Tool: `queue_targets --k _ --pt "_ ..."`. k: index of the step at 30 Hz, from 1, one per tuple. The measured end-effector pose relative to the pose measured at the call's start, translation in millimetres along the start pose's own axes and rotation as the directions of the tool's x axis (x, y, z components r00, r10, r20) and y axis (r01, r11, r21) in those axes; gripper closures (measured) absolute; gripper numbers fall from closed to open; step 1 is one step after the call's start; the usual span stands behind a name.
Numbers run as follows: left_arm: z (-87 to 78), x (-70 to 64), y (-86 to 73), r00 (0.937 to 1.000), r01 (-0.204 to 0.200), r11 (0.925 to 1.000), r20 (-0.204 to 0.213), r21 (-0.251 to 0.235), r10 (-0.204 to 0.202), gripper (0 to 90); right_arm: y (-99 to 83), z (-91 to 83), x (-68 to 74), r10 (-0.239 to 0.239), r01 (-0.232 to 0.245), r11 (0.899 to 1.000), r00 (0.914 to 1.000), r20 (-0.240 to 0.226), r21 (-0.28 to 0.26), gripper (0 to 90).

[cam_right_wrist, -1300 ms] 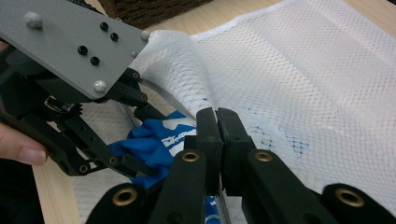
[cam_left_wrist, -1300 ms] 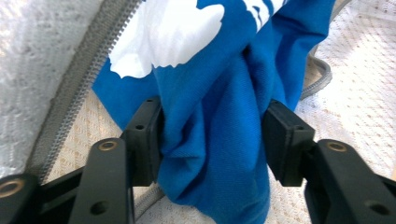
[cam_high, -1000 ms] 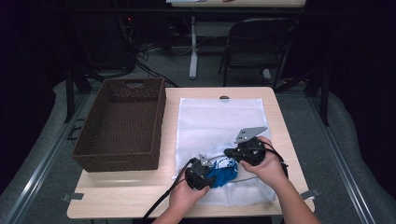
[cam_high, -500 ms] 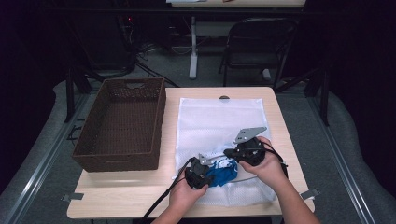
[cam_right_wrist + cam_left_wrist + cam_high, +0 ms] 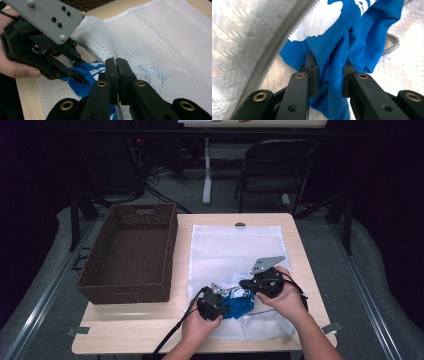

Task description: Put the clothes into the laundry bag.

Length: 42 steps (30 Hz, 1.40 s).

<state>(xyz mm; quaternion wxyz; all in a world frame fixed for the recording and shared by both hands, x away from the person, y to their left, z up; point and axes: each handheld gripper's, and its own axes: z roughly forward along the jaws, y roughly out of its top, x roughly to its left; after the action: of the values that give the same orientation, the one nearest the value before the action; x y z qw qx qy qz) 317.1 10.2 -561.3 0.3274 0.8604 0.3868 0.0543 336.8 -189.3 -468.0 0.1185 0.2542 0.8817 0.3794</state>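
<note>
From the high view I see my left gripper (image 5: 220, 301) and right gripper (image 5: 252, 284) meeting over the blue garment (image 5: 239, 304) at the near edge of the white mesh bag (image 5: 235, 247) on the desk (image 5: 145, 327), right of the wicker basket (image 5: 130, 252). In the left gripper view my jaws pinch the blue cloth; its white print is cut off, unreadable. In the right gripper view my jaws clamp the bag's raised mesh edge.

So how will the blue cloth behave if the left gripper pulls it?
The blue cloth is probably floppy: it bunches in folds between the left gripper fingers. It looks light and may drag on the white mesh bag, whose edge the right gripper pinches.
</note>
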Motion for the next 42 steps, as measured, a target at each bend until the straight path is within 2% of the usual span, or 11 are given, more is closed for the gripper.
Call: queue_targets --k 2,11,12,20,22,25,32,42 --pt "-1.6 0.1 2.8 1.0000 -0.007 1.0000 -0.002 -0.001 0.007 75.8 0.1 0.0 0.2 -0.003 0.003 1.000 1.0000 -0.001 -0.002 88.1" --pt "-5.3 -0.7 15.5 0.9997 0.025 0.9985 0.003 -0.048 -0.025 76.3 1.0 -0.6 1.5 -0.006 0.006 1.000 1.0000 0.001 -0.006 88.1" --pt "-5.8 -0.2 17.1 0.9999 0.015 0.9990 -0.002 -0.043 -0.015 76.3 1.1 -0.8 1.6 -0.004 0.004 1.000 1.0000 0.001 -0.007 88.1" --pt "-2.6 1.0 26.3 0.9988 0.048 0.9969 -0.007 -0.061 -0.049 76.4 1.4 -1.0 2.1 -0.006 0.006 1.000 1.0000 0.002 -0.010 88.1" --pt "-2.0 1.7 27.1 0.9989 0.045 0.9972 -0.009 -0.060 -0.046 76.4 1.4 -1.0 2.4 -0.003 0.003 1.000 1.0000 0.001 -0.009 88.1" --pt "1.2 2.5 29.7 0.9971 0.074 0.9948 -0.013 -0.070 -0.075 76.4 1.5 -1.0 2.4 -0.008 0.008 1.000 1.0000 -0.002 -0.009 88.1" --pt "6.6 4.9 33.8 0.9943 0.099 0.9919 -0.031 -0.079 -0.102 76.4 1.8 -0.4 3.6 -0.009 0.009 1.000 1.0000 -0.003 -0.008 88.1" --pt "8.8 9.4 35.5 0.9917 0.113 0.9895 -0.051 -0.091 -0.118 76.4 1.7 0.5 4.0 -0.007 0.007 1.000 0.9999 -0.012 -0.008 88.2"
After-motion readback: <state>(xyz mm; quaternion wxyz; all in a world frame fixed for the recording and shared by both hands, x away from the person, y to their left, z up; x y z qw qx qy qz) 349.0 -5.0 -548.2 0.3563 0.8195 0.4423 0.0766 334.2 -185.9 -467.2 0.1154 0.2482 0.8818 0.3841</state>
